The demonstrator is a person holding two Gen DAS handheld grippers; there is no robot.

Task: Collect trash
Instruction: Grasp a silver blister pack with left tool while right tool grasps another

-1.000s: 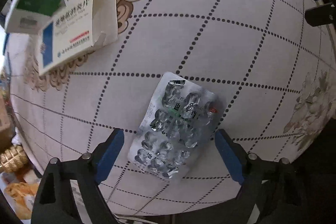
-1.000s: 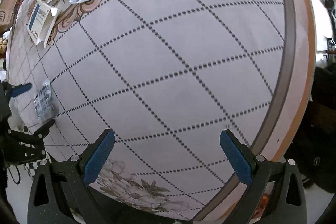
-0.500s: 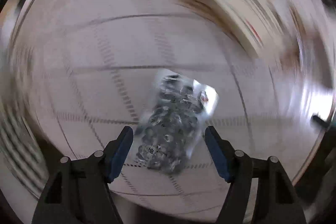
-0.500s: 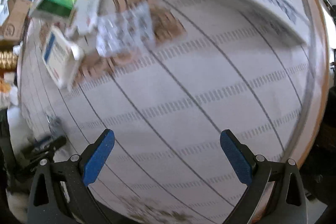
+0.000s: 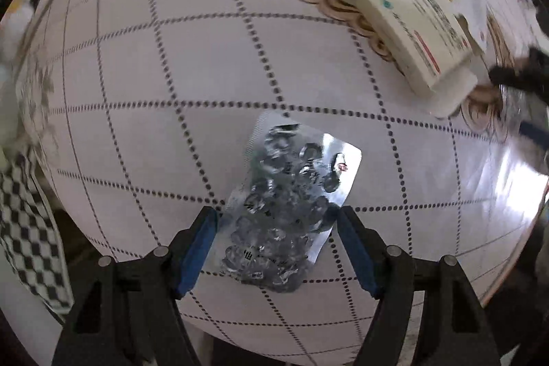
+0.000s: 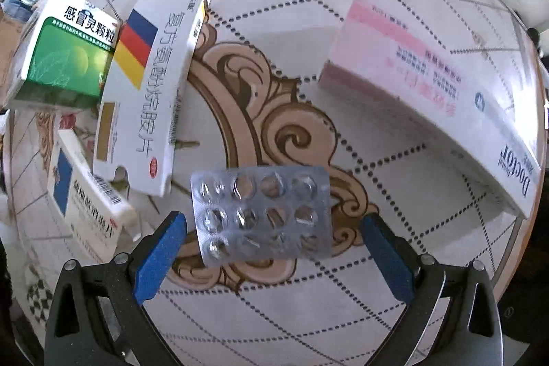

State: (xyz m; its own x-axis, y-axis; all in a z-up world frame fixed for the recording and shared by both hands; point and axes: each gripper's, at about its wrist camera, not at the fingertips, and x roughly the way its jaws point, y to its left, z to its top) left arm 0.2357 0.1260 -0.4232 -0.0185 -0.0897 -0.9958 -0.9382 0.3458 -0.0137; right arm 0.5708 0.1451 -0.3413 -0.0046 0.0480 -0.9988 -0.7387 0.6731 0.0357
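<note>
A crumpled empty silver blister pack [image 5: 291, 204] lies on the round patterned table [image 5: 171, 91], its near end between the blue pads of my left gripper [image 5: 278, 249], which is open around it with small gaps on both sides. A second, flatter blister pack [image 6: 262, 215] lies on the table's brown ornament, between the wide-open fingers of my right gripper [image 6: 274, 249], which does not touch it.
Medicine boxes lie beyond: a green box [image 6: 65, 57], a white box with blue, red and yellow stripes [image 6: 151, 95], a white and blue box [image 6: 85, 198] [image 5: 401, 12], and a long pink and white box [image 6: 429, 95]. A checkered cloth [image 5: 31, 228] hangs at the left table edge.
The left gripper swung around the crumpled blister pack and its jaws narrowed around it. The right gripper moved across the table to the second blister pack near the boxes.
</note>
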